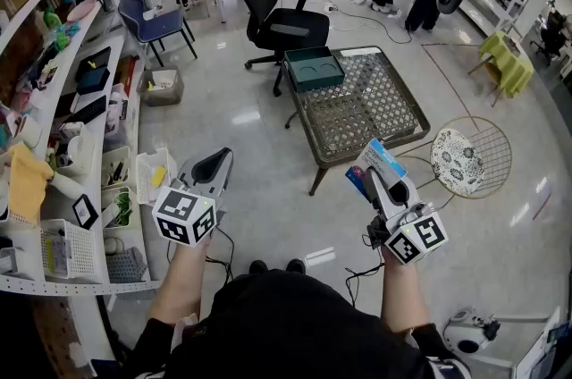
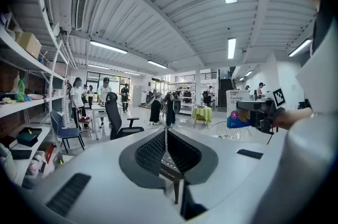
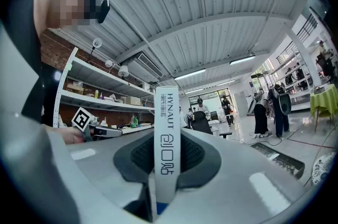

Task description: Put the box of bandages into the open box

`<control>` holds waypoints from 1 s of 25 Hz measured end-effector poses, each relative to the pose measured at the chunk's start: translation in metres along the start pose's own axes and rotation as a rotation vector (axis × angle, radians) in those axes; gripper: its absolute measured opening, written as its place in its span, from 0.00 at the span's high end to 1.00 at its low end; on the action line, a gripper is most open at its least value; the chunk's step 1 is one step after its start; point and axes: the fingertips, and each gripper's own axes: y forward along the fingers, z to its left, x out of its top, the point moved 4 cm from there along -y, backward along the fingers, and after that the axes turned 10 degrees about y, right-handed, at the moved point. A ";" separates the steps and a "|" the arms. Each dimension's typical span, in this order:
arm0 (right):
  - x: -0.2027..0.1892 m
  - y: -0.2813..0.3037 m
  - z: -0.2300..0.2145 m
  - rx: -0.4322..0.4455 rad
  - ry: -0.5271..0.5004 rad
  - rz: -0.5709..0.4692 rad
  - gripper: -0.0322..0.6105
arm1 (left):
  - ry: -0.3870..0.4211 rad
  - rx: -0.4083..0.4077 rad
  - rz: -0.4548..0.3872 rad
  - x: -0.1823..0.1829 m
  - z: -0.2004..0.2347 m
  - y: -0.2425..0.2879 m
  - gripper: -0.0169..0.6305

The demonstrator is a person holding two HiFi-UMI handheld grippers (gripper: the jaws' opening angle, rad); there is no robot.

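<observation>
My right gripper [image 1: 380, 174] is shut on the white and blue box of bandages [image 1: 374, 164], held upright at chest height, near the front right corner of the mesh table. The right gripper view shows the box's narrow white edge [image 3: 167, 143] clamped between the two jaws. From the left gripper view the same box [image 2: 238, 108] appears at the right. My left gripper [image 1: 214, 166] is shut and holds nothing; its jaws meet in a thin line [image 2: 167, 145]. The open dark green box [image 1: 314, 67] sits on the far left corner of the table [image 1: 393, 113].
A black office chair [image 1: 268, 6] stands behind the table. A round wire stool [image 1: 472, 156] is to the table's right. Shelving with bins and clutter [image 1: 63, 136] runs along the left. Several people stand farther back in the room.
</observation>
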 end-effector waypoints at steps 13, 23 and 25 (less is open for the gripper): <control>-0.005 0.001 -0.014 0.012 0.035 0.004 0.83 | 0.008 0.008 0.004 0.000 -0.014 0.013 0.95; -0.011 -0.007 -0.029 0.028 0.093 0.045 0.83 | 0.006 0.014 0.004 -0.004 -0.032 0.030 0.95; -0.014 -0.004 -0.034 0.019 0.104 0.052 0.83 | 0.016 0.004 0.012 -0.006 -0.032 0.036 0.95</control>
